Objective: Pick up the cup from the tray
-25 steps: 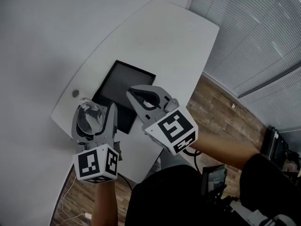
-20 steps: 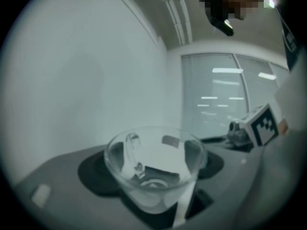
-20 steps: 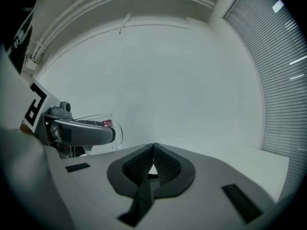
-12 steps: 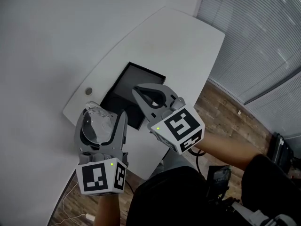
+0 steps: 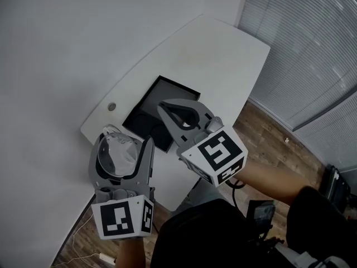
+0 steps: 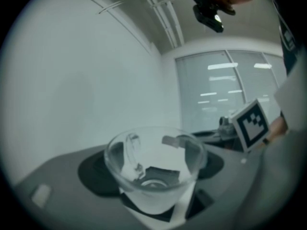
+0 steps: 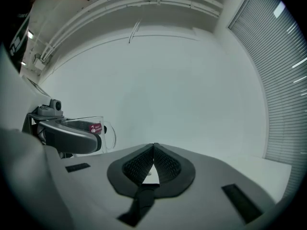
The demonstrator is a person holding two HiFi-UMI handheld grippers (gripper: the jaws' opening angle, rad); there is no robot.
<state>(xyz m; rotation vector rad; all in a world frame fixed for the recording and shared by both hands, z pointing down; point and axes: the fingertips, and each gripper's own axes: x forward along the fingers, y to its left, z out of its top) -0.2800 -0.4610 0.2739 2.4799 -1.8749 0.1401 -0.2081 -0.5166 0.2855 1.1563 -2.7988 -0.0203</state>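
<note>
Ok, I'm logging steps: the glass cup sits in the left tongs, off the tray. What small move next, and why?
Probably carry the cup a bit away from the tray, level: the left tongs grip it upright, clear of the tray, with the shut, empty right tongs close beside.

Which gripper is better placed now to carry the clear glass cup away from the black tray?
Left. The left gripper grips the clear glass cup between its jaws. The right gripper hangs shut and empty by the black square tray.

A red sticker [image 7: 95, 127] on the cup [image 7: 82, 121] carries print too small to read.
</note>
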